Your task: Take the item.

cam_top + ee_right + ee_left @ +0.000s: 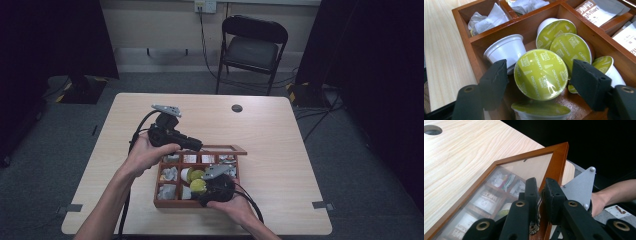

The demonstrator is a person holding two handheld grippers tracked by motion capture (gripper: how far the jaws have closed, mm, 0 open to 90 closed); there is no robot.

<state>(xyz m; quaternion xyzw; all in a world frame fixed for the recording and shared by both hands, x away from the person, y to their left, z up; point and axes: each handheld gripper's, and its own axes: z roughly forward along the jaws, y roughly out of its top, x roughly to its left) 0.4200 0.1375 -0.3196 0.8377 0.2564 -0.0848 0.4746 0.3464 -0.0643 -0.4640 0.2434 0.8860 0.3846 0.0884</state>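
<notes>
A: Left gripper (540, 192): black jaws with rough foam-like pads, brass-ringed pivot screws. Grey three-cornered plate (580, 187) with silver balls at its corners.

B: Right gripper (539, 77): same black jaws, square blocky pads, dark pivot screws. Black cables (252, 202) trail from both bodies.

A: Forearms (107, 202) bare, no sleeves visible.

Olive-green foil lids printed with white "Cappuccino" lettering top white coffee capsules (541, 74) in a reddish-brown wooden box (474, 45), set on a pale wood-grain table (270, 130); both grippers' jaws are black.
</notes>
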